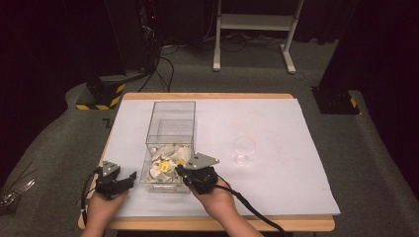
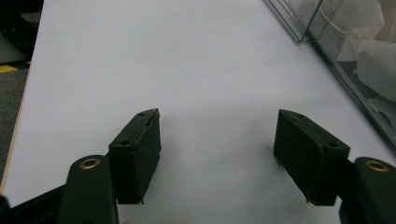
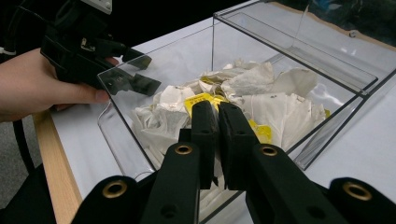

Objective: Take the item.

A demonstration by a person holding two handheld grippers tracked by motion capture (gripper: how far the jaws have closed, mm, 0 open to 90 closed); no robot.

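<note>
The right claw (image 3: 215, 112) is down inside the clear box (image 1: 171, 111) at the near end of the white counter (image 1: 276, 123), its two black jaws pressed together above the heap of tea bags (image 3: 261, 100); whether a yellow tag or a corner of paper is pinched between them I cannot tell from here, since the jaws meet tight and the yellow tag (image 3: 198, 99) sits just beyond their tips. The left claw (image 2: 217, 135) hangs just beside the box on its left, jaws standing well apart with nothing but bare counter between them. The small glass cup (image 1: 244, 150) stands empty to the right of the box, well apart from both hands. To my eye this is the picking step: one bag being taken out of the pile. The next move would call for a straight lift clear of the box wall, slow enough to see that a single bag comes up and not a tangled clump, then a carry across to the cup
</note>
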